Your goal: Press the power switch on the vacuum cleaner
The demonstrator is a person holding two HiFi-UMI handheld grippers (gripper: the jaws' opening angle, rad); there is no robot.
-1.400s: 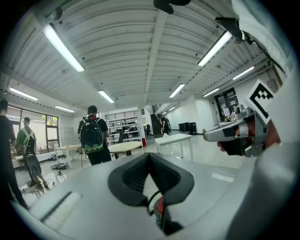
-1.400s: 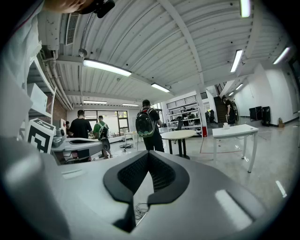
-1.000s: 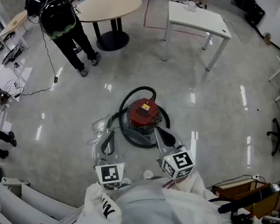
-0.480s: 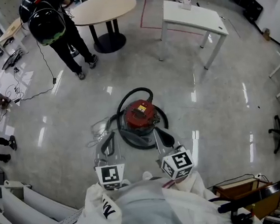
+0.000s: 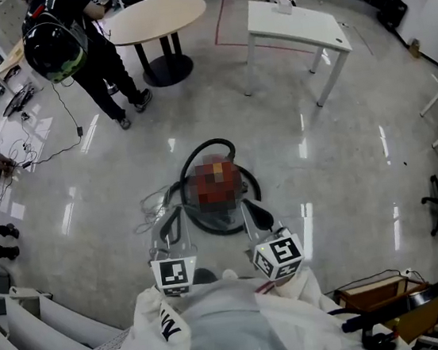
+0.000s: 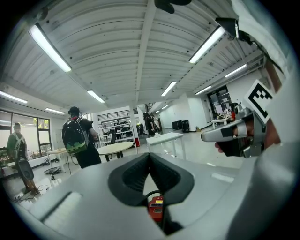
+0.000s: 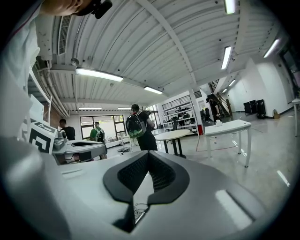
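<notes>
Glossy grey floor fills the head view, with a round table and a white table at the far side; the vacuum cleaner sits on the floor straight ahead of the person, its black hose looped around the red body, whose top is blurred over, so the switch cannot be picked out. Little has changed over the last second; the person with the backpack has walked off toward the upper left, and the vacuum cleaner has slid only slightly in the picture. The left gripper and the right gripper hold the same spots as before, side by side close to the body, well short of the machine. Each gripper's own view shows its jaws drawn together at the tips with nothing between them; through the left one's slit the red vacuum cleaner shows small and well apart, through the right one's only a cable on the floor. So the reach has apparently not begun; the press seems still to come, and a closed jaw tip would suit it.
</notes>
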